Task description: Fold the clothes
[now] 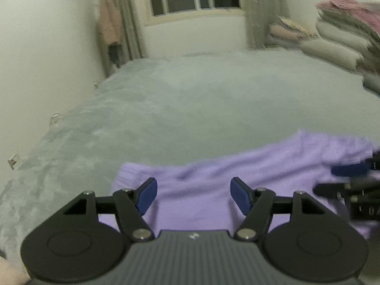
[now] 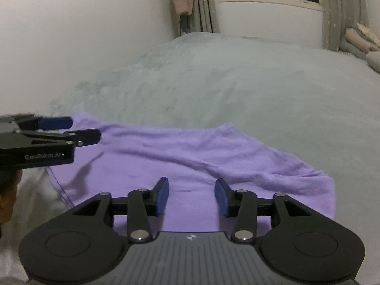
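- A bed (image 1: 190, 99) with a grey plush cover filled most of both views; its broad flat top suited spreading cloth for folding.
- A stack of folded bedding (image 1: 344, 40) sat at the far right of the bed, well apart from the work.
- The lilac garment (image 2: 190, 161) lay on the near part of the bed, partly flattened but wrinkled, with a ridge running across it and its right edge rumpled. Whether it was being spread out or was already part-folded could not be told.
- The left gripper (image 1: 193, 196) hovered over the garment's left end, jaws wide apart and gripping nothing, probably so the cloth could be seen between them.
- The right gripper (image 2: 191, 198) hung over the garment's near middle, jaws likewise spread with nothing between them.
- A hand (image 2: 8, 197) showed at the left edge of the right wrist view, holding the left gripper.
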{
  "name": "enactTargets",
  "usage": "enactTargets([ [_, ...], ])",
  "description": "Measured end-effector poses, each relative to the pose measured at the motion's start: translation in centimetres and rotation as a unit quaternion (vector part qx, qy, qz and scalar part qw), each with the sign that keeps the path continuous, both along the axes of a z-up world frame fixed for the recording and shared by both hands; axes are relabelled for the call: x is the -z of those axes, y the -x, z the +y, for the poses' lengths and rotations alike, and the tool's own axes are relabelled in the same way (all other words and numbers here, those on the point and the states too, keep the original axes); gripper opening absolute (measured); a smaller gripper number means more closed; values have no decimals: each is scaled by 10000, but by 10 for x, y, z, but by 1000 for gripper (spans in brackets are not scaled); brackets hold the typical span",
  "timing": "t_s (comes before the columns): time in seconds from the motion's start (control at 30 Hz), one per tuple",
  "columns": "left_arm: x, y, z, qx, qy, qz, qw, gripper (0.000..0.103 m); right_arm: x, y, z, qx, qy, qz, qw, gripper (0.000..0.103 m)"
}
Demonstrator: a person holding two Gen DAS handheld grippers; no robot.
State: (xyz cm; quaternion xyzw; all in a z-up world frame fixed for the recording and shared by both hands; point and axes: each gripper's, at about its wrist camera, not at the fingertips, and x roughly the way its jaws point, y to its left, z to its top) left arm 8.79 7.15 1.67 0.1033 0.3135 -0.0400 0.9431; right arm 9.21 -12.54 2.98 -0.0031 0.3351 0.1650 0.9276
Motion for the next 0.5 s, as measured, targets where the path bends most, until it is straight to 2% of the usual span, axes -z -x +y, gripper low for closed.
enactTargets([
  [0.07,13,-5,-3,-5,-193,169,9997,68,0,3,6,-90,69,-3,9999,44],
  [0.1,15,-7,1,-46,-122,184,9997,73,1,4,10,-134,104,-4,9999,44],
  [0.2,13,-12,14,-186,200,293,9992,75,1,8,19,-268,207,-8,9994,44],
  [0.37,15,-12,12,-178,124,259,9994,75,2,15,35,-490,378,-11,9981,45],
  [0.5,16,-12,13,-190,196,282,9992,76,-1,24,32,-573,436,189,9972,45],
])
